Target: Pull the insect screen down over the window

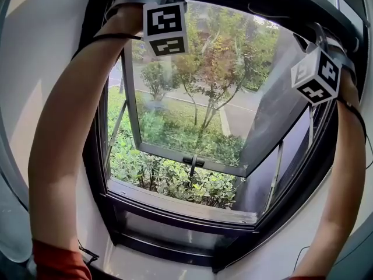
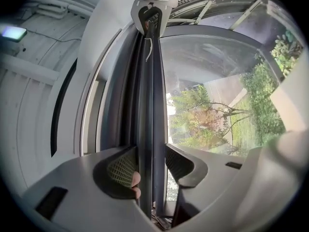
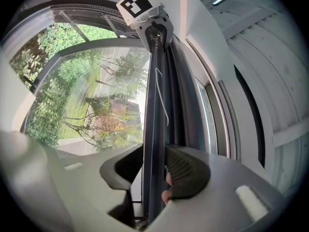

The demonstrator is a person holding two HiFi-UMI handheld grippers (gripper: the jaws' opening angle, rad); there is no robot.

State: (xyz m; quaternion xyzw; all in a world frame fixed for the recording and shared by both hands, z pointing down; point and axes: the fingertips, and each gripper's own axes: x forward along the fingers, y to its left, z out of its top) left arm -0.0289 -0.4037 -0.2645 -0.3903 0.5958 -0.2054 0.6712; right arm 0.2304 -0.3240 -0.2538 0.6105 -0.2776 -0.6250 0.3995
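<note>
1. Two bare arms reach up to the top of a dark window frame point(image 1: 175, 212). Each hand carries a gripper with a marker cube on it, one cube at upper left point(image 1: 165, 29) and one at upper right point(image 1: 316, 76).
2. Along the head of the frame runs the screen bar point(image 2: 150, 105), a long dark strip at the top of the opening. It belongs to the insect screen.
3. At one end of this strip, the left gripper point(image 2: 149, 166) has its jaws closed narrowly on it, with a pad pressing each side. A fingertip point(image 2: 136, 182) shows just beside one pad.
4. At the other end, the right gripper point(image 3: 154, 170) has its jaws clamped on the same strip in the same way.
5. A thin white cord point(image 3: 161, 95) hangs loosely along the strip.
6. Below the grippers, the glass sash point(image 1: 175, 154) tilts outward from the top. A handle point(image 1: 193, 161) sits at the middle of its bottom rail.
7. Slim metal stays link the sash to the frame, one on the left point(image 1: 116, 127) and one on the right point(image 1: 274, 174).
8. Outside are low green shrubs point(image 1: 175, 179) under the sash, a small tree point(image 1: 215, 69) and a paved path.
9. Pale wall point(image 1: 35, 51) flanks the frame, a ceiling light point(image 2: 13, 32) glows indoors, and a red sleeve point(image 1: 55, 261) shows at lower left.
</note>
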